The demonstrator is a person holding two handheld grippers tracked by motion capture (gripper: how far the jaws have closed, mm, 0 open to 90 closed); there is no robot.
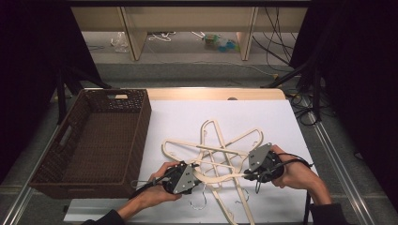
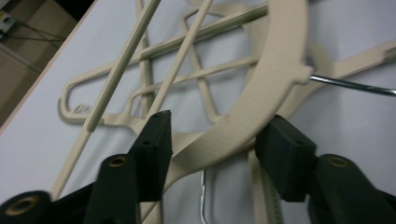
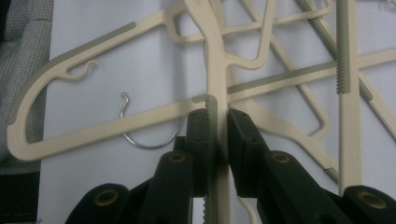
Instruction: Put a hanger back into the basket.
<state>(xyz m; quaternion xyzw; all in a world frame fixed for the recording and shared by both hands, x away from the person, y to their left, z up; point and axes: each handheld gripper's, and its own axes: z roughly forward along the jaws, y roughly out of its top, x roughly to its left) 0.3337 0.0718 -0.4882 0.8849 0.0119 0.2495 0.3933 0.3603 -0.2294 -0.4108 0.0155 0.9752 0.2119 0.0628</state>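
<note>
A dark room sits behind a table point(image 1: 187, 93) with a white sheet on it, and a brown woven basket point(image 1: 75, 145) stands on the left side of the table. In the middle of the white sheet lies a pile of cream plastic hangers point(image 1: 213, 154), all crossed over each other like a star, with thin metal hooks poking out near the front edge. The left tool point(image 1: 184, 178) is at the front left of the pile. Its jaws are about half open, with the wide curved shoulder of one hanger point(image 2: 261, 102) lying between them; the pads sit close on each side of that curved bar, and I cannot see them pressing on it yet. The right tool point(image 1: 256, 169) is at the right of the pile, and its jaws are pinched tight on a thin hanger bar point(image 3: 217, 70). The hangers look light and stiff, and their smooth plastic could slip. Some bars have ribbed green-grey strips, which should help a grip. The hard part is that they are tangled, so lifting one may drag the others along. I think a good spot to hold is a thick curved shoulder near the neck, not the thin wire hook, which could twist
</note>
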